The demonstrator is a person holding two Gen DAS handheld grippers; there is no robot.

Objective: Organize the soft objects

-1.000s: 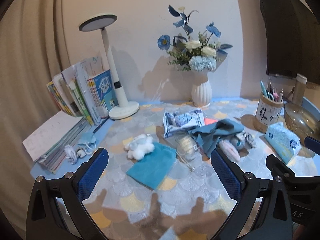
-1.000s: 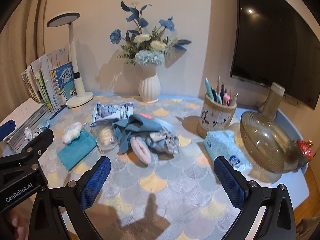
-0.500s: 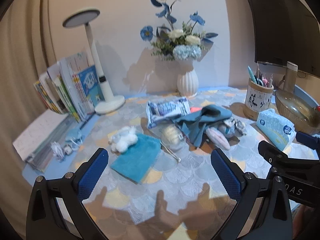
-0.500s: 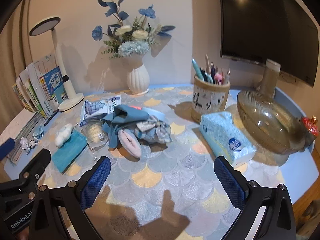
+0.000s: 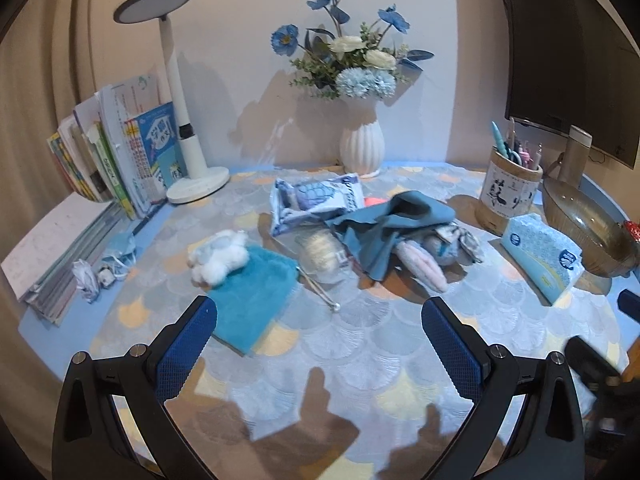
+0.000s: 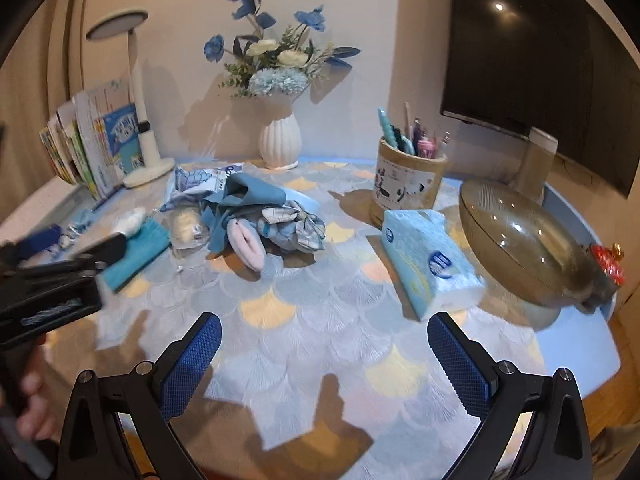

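A crumpled slate-blue cloth (image 5: 394,226) is being shown heaped mid-table over a pink plush slipper (image 5: 424,266) and what is probably a checked fabric bow (image 6: 294,226), beside a flat teal fleece towel (image 5: 256,298) topped by a white fluffy toy (image 5: 218,256). Both the left gripper (image 5: 319,322) and right gripper (image 6: 324,338) are being held wide open, gripping nothing, above the scallop-patterned tablecloth (image 6: 320,312).

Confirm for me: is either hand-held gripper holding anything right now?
Nothing is held. The left hand-held gripper and right hand-held gripper are both open above the table, short of the soft items.
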